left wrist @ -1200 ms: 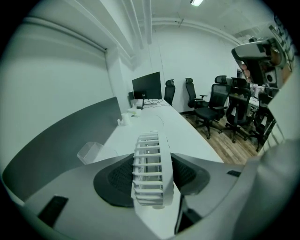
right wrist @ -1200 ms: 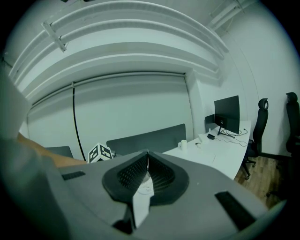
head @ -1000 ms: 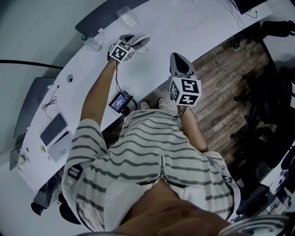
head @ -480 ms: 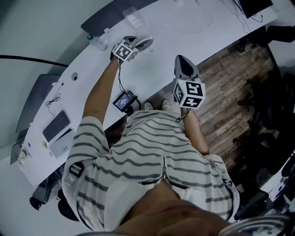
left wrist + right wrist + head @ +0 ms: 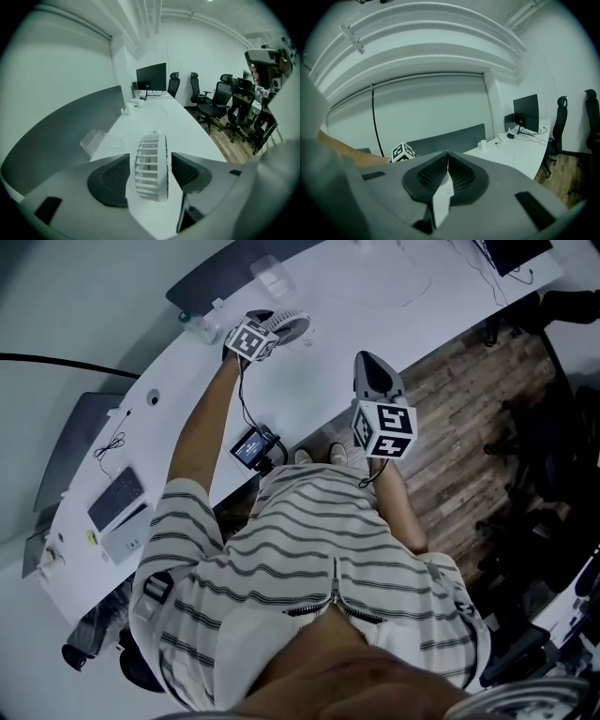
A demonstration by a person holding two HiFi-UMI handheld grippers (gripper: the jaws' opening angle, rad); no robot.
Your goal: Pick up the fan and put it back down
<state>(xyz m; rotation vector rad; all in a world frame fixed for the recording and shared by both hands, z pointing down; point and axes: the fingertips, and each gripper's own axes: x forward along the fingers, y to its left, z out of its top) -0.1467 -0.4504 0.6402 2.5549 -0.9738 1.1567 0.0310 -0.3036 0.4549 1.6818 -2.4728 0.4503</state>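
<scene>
Left gripper is straddling the small white fan; its jaws have just been opening and are standing apart, the pads clear of the grille on both sides. The fan is standing upright on the white desk, near a clear plastic container. Right gripper is hovering by the desk's edge, jaws pressed together and empty.

Right gripper is holding level, jaws sitting pressed together, nothing riding between the pads. Just past them on the left, a marker cube is poking up at the end of an arm. Off right, a white desk is carrying a cup and a monitor, an office chair standing beside it.
</scene>
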